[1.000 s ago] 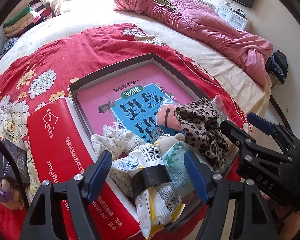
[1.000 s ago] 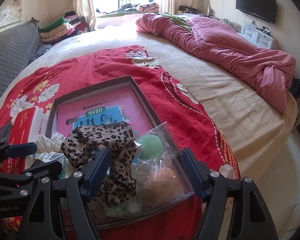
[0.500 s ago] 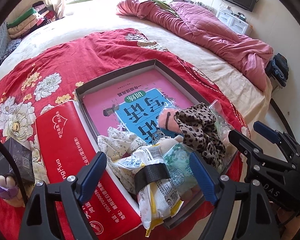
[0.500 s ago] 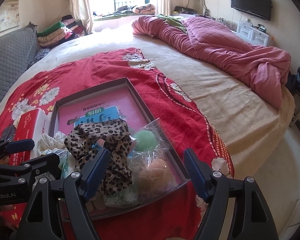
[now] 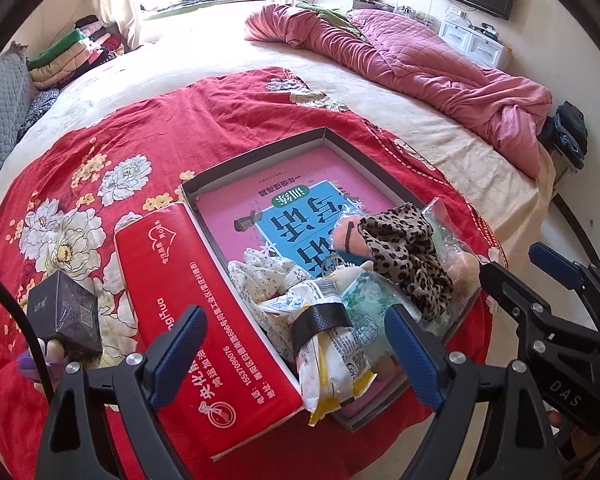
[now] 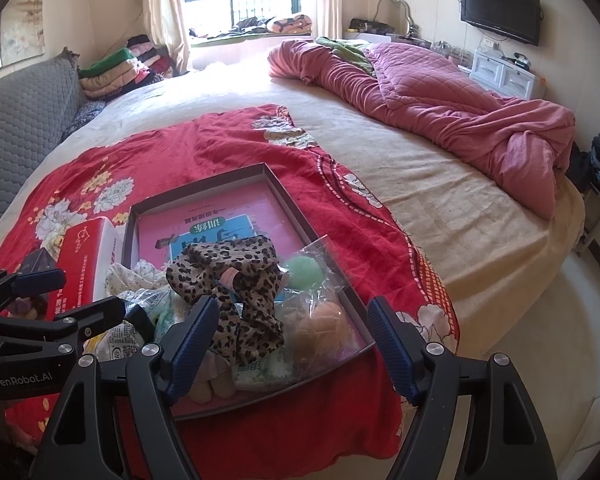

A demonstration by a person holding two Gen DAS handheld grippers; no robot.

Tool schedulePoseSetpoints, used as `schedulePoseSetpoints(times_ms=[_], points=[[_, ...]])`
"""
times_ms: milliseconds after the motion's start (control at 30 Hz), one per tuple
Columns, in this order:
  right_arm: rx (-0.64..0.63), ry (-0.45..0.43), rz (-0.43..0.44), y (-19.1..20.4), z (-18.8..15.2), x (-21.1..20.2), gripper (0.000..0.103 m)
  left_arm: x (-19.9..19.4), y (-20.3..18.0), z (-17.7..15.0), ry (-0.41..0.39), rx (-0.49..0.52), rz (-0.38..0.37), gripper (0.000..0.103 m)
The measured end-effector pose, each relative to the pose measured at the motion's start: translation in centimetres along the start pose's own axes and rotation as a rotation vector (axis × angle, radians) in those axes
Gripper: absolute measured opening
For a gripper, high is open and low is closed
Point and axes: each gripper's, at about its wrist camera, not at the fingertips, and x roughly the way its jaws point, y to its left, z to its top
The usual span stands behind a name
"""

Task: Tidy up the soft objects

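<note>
Both held back at the near edge of the bed: left hand-held gripper (image 5: 296, 354) spread wide and empty, right hand-held gripper (image 6: 290, 344) likewise. Soft objects heaped in the near end of the shallow box (image 5: 256, 152): leopard cloth (image 5: 408, 248), snack packet (image 5: 328, 352), bagged sponges (image 6: 320, 300). Probably gathered there for containment. Red carton (image 5: 204, 320) touching the box's left wall; dark cube (image 5: 66, 312) further left.

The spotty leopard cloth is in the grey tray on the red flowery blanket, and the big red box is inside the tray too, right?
Not quite. The leopard-print cloth does lie in the shallow grey tray on the red flowered blanket, but the long red box is outside the tray, lying along its left wall on the blanket. The left wrist view shows this best.
</note>
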Motion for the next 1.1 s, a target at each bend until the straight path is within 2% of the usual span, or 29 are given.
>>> schedulePoseSetpoints(times_ms=[567, 700, 1100], points=[[0.062, -0.075, -0.013, 1.2, -2.3, -6.7, 0.078, -5.5, 1.1, -3.8, -0.062, -0.022, 0.023, 0.092], [0.100, -0.066, 0.006, 1.2, -3.4, -7.7, 0.078, -6.5, 1.3, -4.7, -0.058, -0.023, 0.021, 0.092], [0.085, -0.042, -0.022, 2.8, -6.3, -10.0, 0.078, -8.6, 1.7, -7.1, -0.063, -0.007, 0.041, 0.092]])
